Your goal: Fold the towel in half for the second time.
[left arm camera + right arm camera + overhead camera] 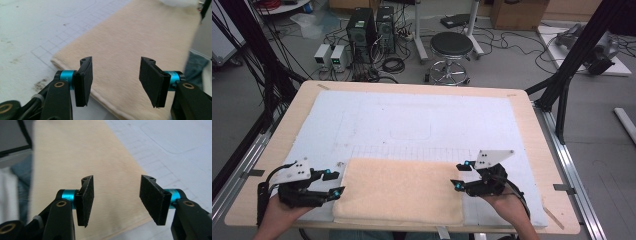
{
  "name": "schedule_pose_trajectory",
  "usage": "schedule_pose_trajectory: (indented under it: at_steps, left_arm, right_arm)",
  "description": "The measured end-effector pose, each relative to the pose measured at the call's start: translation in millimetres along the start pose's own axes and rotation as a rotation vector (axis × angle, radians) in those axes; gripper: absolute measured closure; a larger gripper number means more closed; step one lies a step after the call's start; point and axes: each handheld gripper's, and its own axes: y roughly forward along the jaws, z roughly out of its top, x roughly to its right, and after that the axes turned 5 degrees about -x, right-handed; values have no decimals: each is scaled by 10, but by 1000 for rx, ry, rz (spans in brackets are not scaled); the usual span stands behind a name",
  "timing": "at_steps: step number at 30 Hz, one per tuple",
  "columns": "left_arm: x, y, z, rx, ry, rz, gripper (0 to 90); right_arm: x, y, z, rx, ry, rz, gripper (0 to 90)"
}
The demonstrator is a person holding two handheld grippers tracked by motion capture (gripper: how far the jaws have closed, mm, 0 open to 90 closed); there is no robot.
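Both grippers, left [334, 182] and right [460, 175], sit spread wide at the 2 short ends of the folded cream towel [399, 190] at the table's near edge, so I'd pinch each edge evenly and lift together.

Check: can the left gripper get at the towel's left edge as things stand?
Probably yes. The left gripper sits right at the left edge of the cream towel, jaws open, with the edge lying flat on the white mat and nothing between them.

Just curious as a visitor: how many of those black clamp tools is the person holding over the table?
2. The left gripper sits at the cream towel's left edge, the right gripper at its right edge, both open.
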Motion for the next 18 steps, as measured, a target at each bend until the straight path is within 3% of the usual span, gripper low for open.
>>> schedule_pose_trajectory:
  at_steps: [4,11,14,18]
  left_arm:
    - [-218,182,94,-24,-26,45,409]
    - [-518,470,194,-67,-89,72,408]
    - [-595,572,166,-120,-97,84,405]
    - [-634,655,129,-157,-123,36,426]
  right_arm:
    - [202,163,7,-38,35,-55,418]
    - [437,371,-30,-106,66,-96,379]
    - [499,413,-52,-108,88,-87,380]
    - [549,465,-106,-118,113,-50,402]
